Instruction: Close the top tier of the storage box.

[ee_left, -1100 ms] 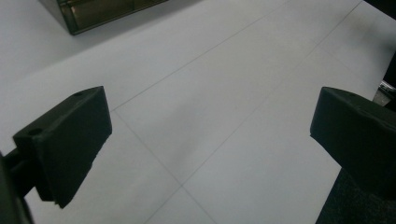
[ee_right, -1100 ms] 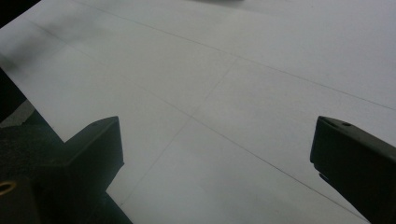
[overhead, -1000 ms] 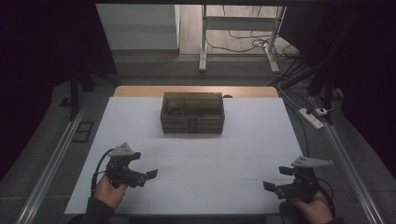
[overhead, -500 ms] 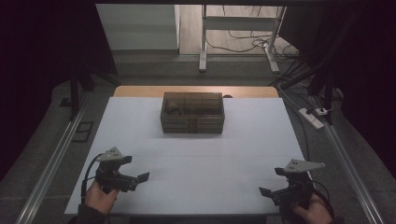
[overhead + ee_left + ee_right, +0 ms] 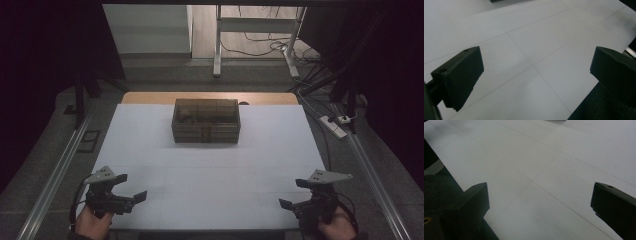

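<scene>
A dark see-through box [image 5: 206, 120] with several compartments sits at the far middle of the white table [image 5: 210, 170]. My left gripper [image 5: 131, 186] is held low at the near left corner, open, with nothing between its jaws. My right gripper [image 5: 293, 193] hangs at the near right corner, also open and empty. In the left gripper view the left gripper [image 5: 536, 75] has its two black jaws wide apart over bare white board. In the right gripper view the right gripper [image 5: 540, 205] likewise stands with its jaws wide apart over the white surface near the table's edge.
Metal rails [image 5: 60, 170] run along both sides of the table. A power strip [image 5: 336, 126] and cables lie on the floor at the right. A white desk frame [image 5: 218, 45] stands behind the table. A wooden strip [image 5: 150, 98] borders the far edge.
Both grippers have drawn back toward the near edge of the table and a little outward. The box has not moved.
</scene>
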A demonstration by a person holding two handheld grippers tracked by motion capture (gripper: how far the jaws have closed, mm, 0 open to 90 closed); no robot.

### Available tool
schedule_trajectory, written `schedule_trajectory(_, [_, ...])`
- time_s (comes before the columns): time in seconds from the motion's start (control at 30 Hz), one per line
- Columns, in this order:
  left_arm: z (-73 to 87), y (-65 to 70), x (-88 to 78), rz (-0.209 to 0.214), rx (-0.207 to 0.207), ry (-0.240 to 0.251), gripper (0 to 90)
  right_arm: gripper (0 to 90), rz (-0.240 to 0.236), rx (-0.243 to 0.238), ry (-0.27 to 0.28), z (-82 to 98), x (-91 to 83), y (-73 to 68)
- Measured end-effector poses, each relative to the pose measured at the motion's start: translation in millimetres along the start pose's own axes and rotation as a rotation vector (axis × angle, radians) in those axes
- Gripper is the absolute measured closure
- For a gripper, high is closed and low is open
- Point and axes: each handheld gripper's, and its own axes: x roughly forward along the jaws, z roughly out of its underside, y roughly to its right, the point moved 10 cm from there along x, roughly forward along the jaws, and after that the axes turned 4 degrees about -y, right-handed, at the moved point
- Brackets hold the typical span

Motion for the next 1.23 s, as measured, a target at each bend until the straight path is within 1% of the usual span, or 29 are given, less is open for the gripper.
schedule_trajectory(0.27, [10.9,0.7,-7.8,-0.012,-0.007,-0.01,0.0,2.0,-0.015,-0.012,0.0,0.0,0.4,-1.9])
schedule_trajectory(0.4, [15.3,-0.6,-12.7,-0.015,-0.019,-0.004,0.0,2.0,-0.017,-0.016,0.002,-0.1,0.1,-2.5])
schedule_trajectory(0.5, [18.8,-2.1,-16.1,-0.022,-0.021,-0.002,0.0,2.0,-0.018,-0.014,0.005,-0.3,-0.3,-2.4])
schedule_trajectory(0.73, [26.9,-5.6,-21.4,-0.035,-0.031,-0.009,0.0,2.0,-0.024,-0.01,0.017,-1.0,-1.4,-2.2])
schedule_trajectory(1.03, [31.7,-7.3,-29.4,-0.028,-0.049,0.012,0.0,2.0,-0.023,-0.012,0.015,-1.0,-1.3,-2.4])
schedule_trajectory(1.17, [32.5,-8.1,-32.8,0.001,-0.075,0.033,0.0,2.0,-0.022,0.0,0.016,-1.3,-1.2,-1.3])
schedule_trajectory(1.23, [31.5,-8.3,-33.1,0.012,-0.082,0.04,0.0,2.0,-0.018,-0.003,0.013,-0.9,-1.0,-0.9])
